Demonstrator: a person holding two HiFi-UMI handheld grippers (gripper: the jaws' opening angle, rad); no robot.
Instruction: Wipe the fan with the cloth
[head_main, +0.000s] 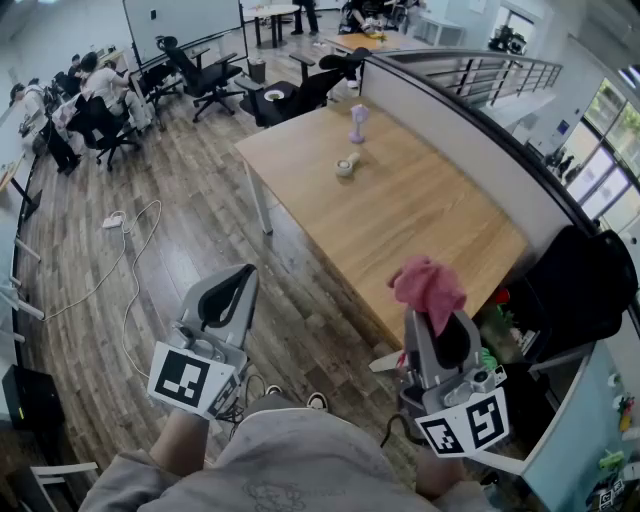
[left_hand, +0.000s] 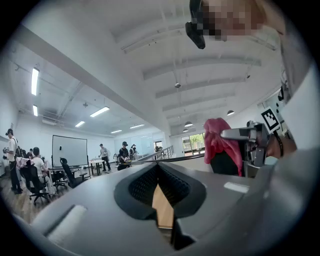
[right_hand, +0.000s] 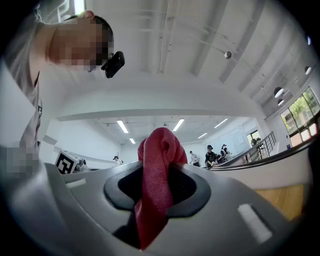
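Left gripper: held low in front of the body, over the floor left of the counter, pointing forward and about level; its marker cube is nearest the person.
Left jaws: together, nothing between them.
Right gripper: held beside the left one, at the counter's near corner, pointing forward and tipped a little upward.
Right jaws: clamped on the cloth.
Cloth: pink-red, soft with a fine weave. It is bunched into a rounded lump above the jaw tips, with a narrow tail hanging down between the jaws, so its long axis runs top to bottom.
Fan: small and pale lilac, a round head on a short stem. It stands upright at the counter's far end, well apart from both grippers. It is too small to tell which way it faces.
White round thing: lies on the counter just nearer than the fan.
Counter: a smooth light wood top, long and rectangular, running away from the person beside a low grey partition.
Floor: brown wood planks, with a pale cable trailing across them.
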